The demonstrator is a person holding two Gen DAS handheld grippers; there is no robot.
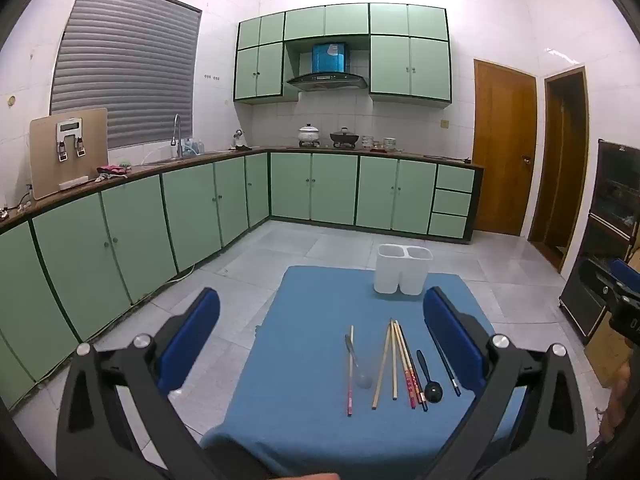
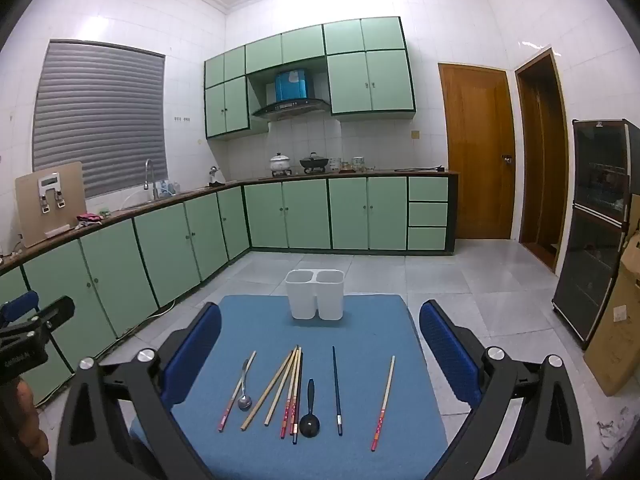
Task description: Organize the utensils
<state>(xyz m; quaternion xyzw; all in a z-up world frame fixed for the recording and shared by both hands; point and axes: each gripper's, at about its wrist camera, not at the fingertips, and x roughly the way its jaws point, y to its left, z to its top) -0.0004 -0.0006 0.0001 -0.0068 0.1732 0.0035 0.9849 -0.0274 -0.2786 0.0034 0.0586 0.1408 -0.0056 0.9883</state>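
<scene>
Both grippers, left gripper and right gripper, gape empty; nothing sorted yet, so I pick chopsticks for the two-compartment holder.

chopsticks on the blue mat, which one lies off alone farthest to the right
The pale chopstick with the red patterned end, alone at the far right. The dark blue chopstick lies between it and the black spoon; the rest bunch together further left.

Green cabinets, wooden door, grey blind — pots on the counter.
</scene>
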